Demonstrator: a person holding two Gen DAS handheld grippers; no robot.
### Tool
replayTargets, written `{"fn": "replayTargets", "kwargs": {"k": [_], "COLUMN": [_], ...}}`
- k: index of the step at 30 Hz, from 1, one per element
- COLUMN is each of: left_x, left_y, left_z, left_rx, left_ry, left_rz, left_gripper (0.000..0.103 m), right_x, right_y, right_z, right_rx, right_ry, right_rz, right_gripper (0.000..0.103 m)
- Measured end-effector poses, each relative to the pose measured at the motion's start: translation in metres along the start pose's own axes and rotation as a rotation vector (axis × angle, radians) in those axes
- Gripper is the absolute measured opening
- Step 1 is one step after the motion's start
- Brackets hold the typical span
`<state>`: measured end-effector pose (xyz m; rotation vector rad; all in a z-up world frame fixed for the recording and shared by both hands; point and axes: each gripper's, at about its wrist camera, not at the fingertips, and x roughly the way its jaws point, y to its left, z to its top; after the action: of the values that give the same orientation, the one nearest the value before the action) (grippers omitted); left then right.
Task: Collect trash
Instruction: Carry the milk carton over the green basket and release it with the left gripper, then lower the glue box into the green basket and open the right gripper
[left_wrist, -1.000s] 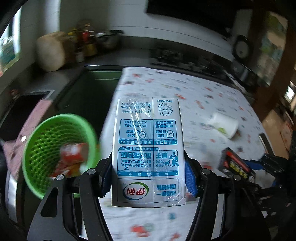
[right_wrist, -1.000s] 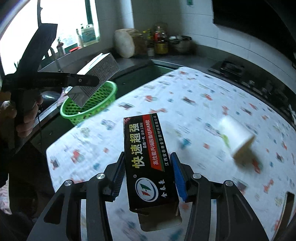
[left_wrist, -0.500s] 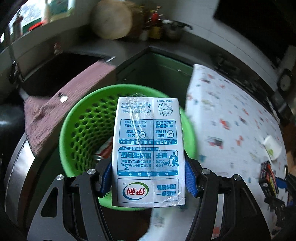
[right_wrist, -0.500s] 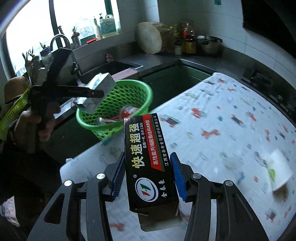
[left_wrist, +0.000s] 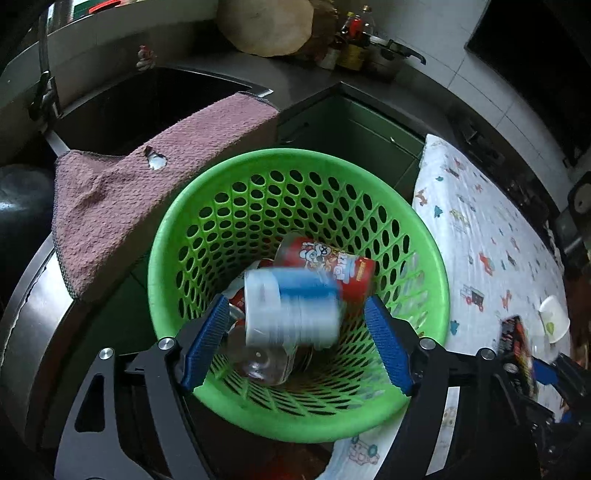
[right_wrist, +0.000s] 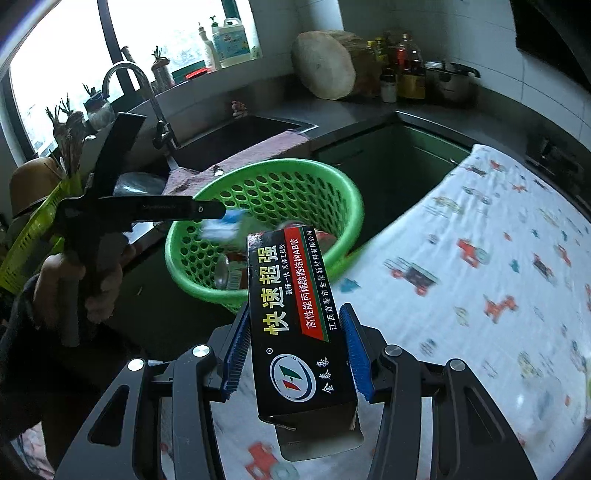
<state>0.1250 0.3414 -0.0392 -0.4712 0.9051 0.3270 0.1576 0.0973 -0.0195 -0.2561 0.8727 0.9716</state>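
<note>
Two grippers were busy: your left gripper (left_wrist: 295, 332) had its fingers spread wide while the blurry milk carton (left_wrist: 291, 306) dropped into the green basket (left_wrist: 424, 236), and your right gripper (right_wrist: 295, 350) squeezed the black glue box (right_wrist: 299, 314), probably next to drop.

**Basket mouth open from above, crowded below**

Your green basket (left_wrist: 295, 417) is the landmark. Above its rim there's open air. Inside, a red can (left_wrist: 332, 264), a clear bottle (left_wrist: 264, 363) and a blurred blue-white carton (left_wrist: 291, 306) fill the bottom. A pink towel (left_wrist: 122, 192) sits just left of it, the patterned tablecloth (right_wrist: 480, 258) lies right, mostly bare.
</note>
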Motion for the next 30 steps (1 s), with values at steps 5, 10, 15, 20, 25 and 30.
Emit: {"fn": "replayTargets", "kwargs": {"k": [5, 10, 15, 20, 25, 30], "left_x": [-0.009, -0.015, -0.019, -0.021, -0.025, -0.03], "left_y": [0.008, 0.014, 0.02, 0.018, 0.011, -0.004], "left_z": [-0.007, -0.011, -0.013, -0.015, -0.016, -0.016], "left_rx": [0.001, 0.003, -0.011, -0.013, 0.001, 0.026], "left_ry": [-0.01, -0.014, -0.016, -0.016, -0.021, -0.029], "left_rz": [-0.003, 0.002, 0.002, 0.0, 0.0, -0.007], "left_gripper": [0.076, 0.076, 0.076, 0.078, 0.079, 0.08], "right_x": [0.027, 0.051, 0.065, 0.062, 0.044, 0.018], "right_y": [0.005, 0.012, 0.02, 0.025, 0.023, 0.008], "right_z": [0.008, 0.015, 0.021, 0.022, 0.022, 0.016], "right_rx": [0.014, 0.021, 0.006, -0.006, -0.009, 0.007], "right_ry": [0.002, 0.012, 0.01, -0.024, -0.058, -0.077], "right_rz": [0.014, 0.018, 0.022, 0.035, 0.031, 0.0], "right_gripper": [0.047, 0.047, 0.047, 0.059, 0.065, 0.066]}}
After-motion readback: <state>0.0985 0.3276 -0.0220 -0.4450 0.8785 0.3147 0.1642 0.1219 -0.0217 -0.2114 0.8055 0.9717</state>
